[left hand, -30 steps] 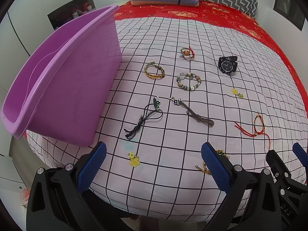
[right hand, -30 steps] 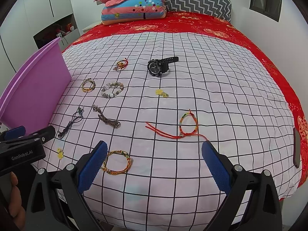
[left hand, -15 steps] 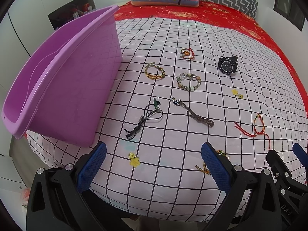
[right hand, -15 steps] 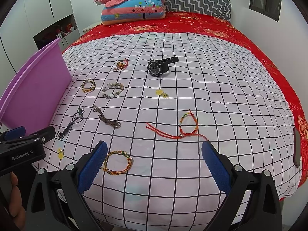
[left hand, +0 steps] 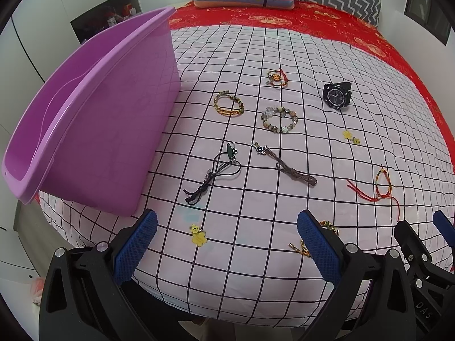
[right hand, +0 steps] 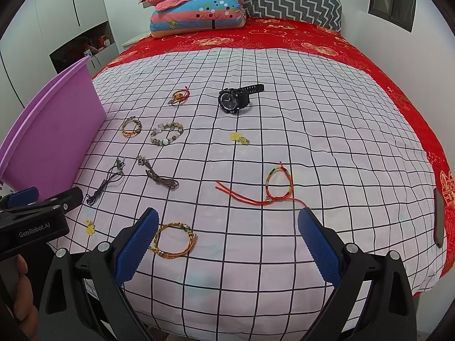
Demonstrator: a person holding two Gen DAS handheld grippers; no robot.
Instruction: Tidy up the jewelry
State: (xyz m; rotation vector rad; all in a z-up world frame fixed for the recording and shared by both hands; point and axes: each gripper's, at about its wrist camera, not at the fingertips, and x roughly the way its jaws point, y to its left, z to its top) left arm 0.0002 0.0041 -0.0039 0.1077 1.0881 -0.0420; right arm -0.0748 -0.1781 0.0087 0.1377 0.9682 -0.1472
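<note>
"GenRobot.AI" on left gripper (right hand: 42,199) (jaws apart)

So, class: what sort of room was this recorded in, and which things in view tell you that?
Most likely a home bedroom. The jewelry lies on a bed with a checked sheet, folded quilts and a zigzag pillow are stacked at its head, and white wardrobe doors line the left wall.
</note>
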